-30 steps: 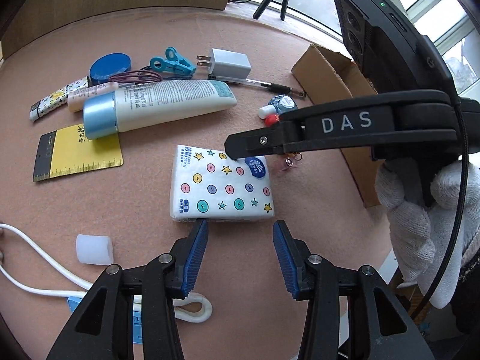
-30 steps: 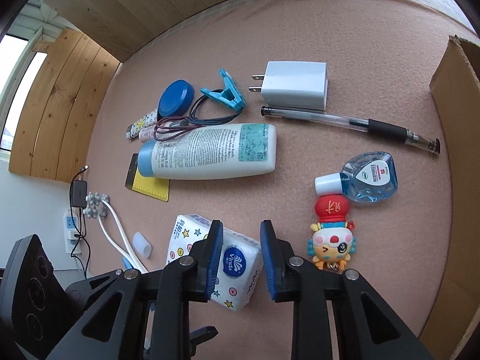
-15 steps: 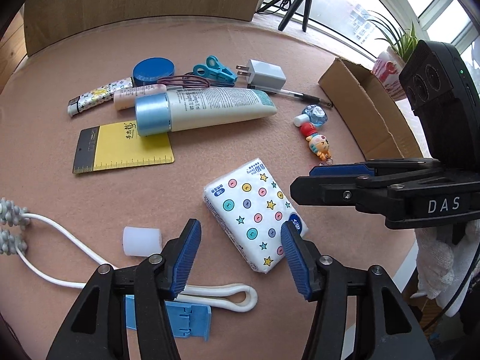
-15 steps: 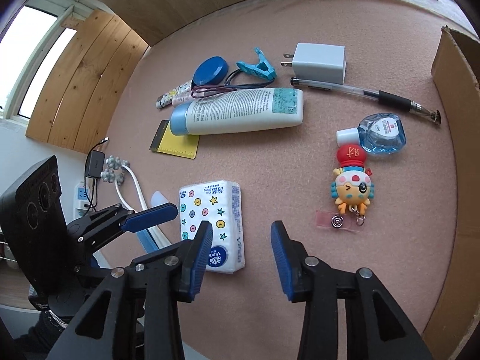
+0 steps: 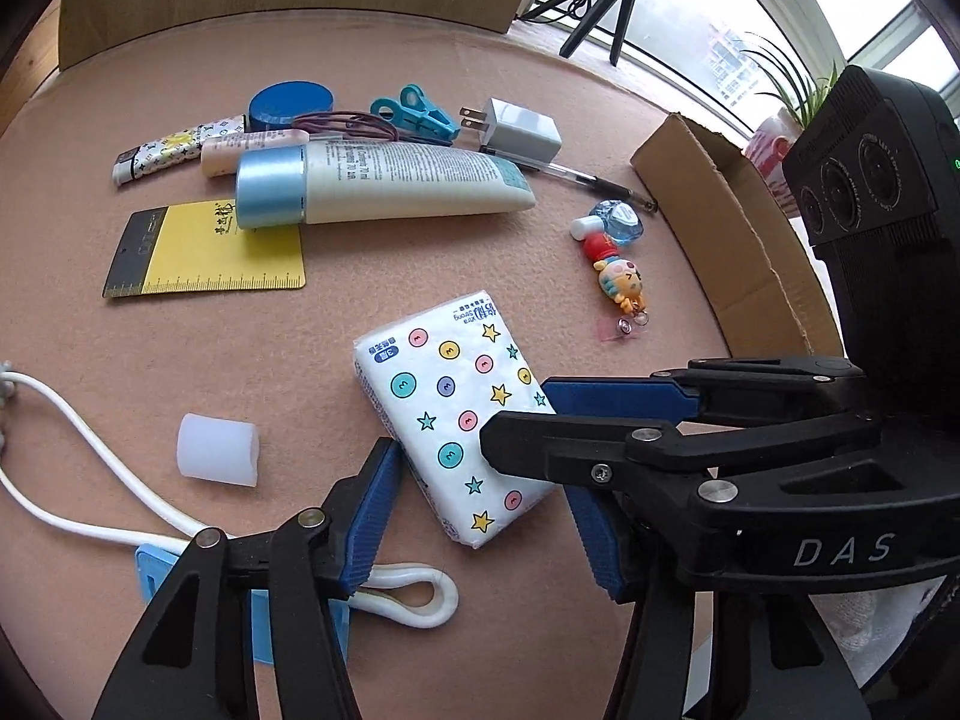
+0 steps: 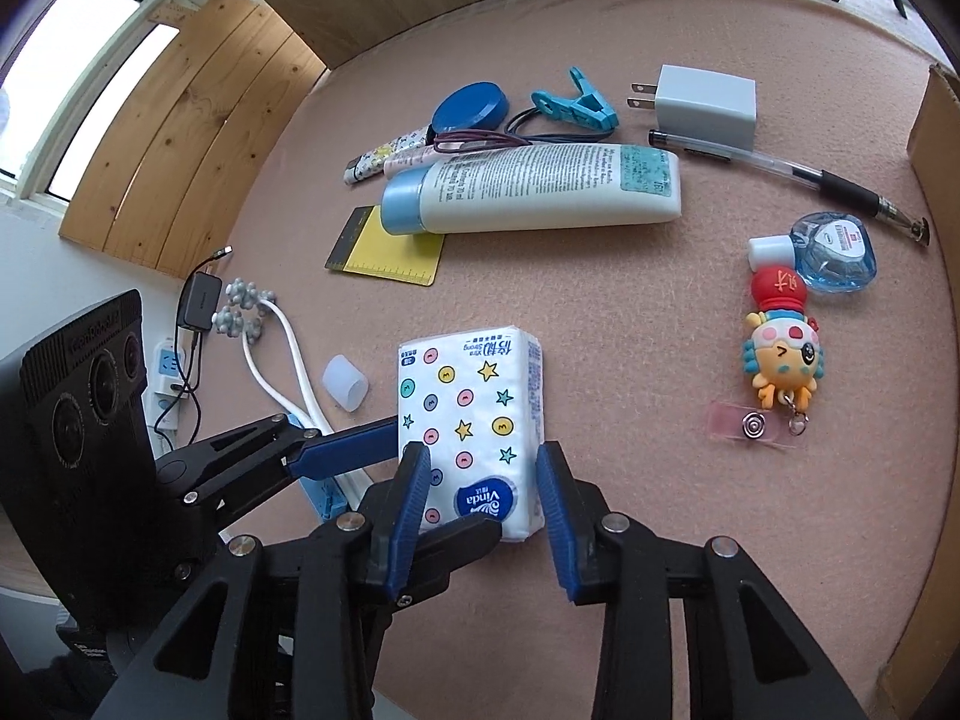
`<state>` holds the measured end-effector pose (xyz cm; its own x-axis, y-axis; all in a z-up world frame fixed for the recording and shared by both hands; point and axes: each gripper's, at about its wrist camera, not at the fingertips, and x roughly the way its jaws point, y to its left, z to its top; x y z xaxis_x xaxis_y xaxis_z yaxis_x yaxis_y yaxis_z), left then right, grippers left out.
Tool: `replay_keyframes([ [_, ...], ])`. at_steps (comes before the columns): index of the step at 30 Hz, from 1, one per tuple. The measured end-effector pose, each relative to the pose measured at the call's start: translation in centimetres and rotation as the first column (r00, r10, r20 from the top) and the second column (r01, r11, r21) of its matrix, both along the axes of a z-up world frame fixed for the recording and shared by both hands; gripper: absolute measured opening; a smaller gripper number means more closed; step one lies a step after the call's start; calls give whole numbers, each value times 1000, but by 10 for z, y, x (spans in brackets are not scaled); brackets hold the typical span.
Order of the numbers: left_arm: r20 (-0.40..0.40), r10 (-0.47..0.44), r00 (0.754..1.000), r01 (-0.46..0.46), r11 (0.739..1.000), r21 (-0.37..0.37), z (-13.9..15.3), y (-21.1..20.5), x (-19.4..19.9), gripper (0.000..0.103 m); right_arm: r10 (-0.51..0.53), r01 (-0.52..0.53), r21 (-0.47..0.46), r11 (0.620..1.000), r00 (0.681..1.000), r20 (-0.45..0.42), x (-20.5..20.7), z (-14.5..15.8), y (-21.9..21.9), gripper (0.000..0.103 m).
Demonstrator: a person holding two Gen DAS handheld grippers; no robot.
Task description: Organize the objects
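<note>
A white tissue pack [image 5: 444, 396] printed with coloured dots and stars lies flat on the pink mat. My left gripper [image 5: 480, 480] straddles its near end; its jaws are closing, with thin gaps still showing at the pads. My right gripper [image 6: 483, 456] reaches in from the right in the left wrist view. Its blue pads [image 6: 414, 498] sit against both long sides of the tissue pack [image 6: 474, 396] at the logo end, and the jaws are closing on it. From the left in the right wrist view, a left gripper finger [image 6: 348, 450] pokes in beside the pack.
Behind the pack lie a lotion tube [image 5: 384, 186], yellow ruler card [image 5: 210, 252], blue lid [image 5: 291, 105], clip, charger [image 5: 522, 132] and pen. A cartoon badge reel [image 5: 618, 276] and eye-drop bottle [image 5: 618, 222] lie right, by an open cardboard box [image 5: 738, 240]. White cap [image 5: 216, 450] and cable [image 5: 90, 480] lie left.
The right gripper slid sideways from beside the pack to straddle its logo end, and its jaws narrowed onto it. The left gripper stayed around the other end, its jaws slightly narrower.
</note>
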<state>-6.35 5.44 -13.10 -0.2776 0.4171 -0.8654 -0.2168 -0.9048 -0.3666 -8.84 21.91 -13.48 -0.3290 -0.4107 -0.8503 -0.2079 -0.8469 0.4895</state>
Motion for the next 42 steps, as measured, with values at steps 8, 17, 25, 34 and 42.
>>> replay_keyframes([
  [8,-45,1,999,1,1000,29,24,19,5,58,-42,42,0,999,998,-43,17,17,14,30],
  [17,-147,-108,983,114,993,34,67,89,4,56,-158,167,54,984,977,-140,64,61,60,30],
  [25,-209,-240,948,254,966,42,91,176,-2,56,-291,316,108,943,936,-198,119,89,119,30],
  [34,-217,-363,906,378,925,33,84,263,-4,56,-425,455,140,879,882,-202,170,90,176,30],
  [42,-202,-408,890,420,907,19,76,295,-7,56,-479,505,141,851,858,-187,193,79,202,30],
])
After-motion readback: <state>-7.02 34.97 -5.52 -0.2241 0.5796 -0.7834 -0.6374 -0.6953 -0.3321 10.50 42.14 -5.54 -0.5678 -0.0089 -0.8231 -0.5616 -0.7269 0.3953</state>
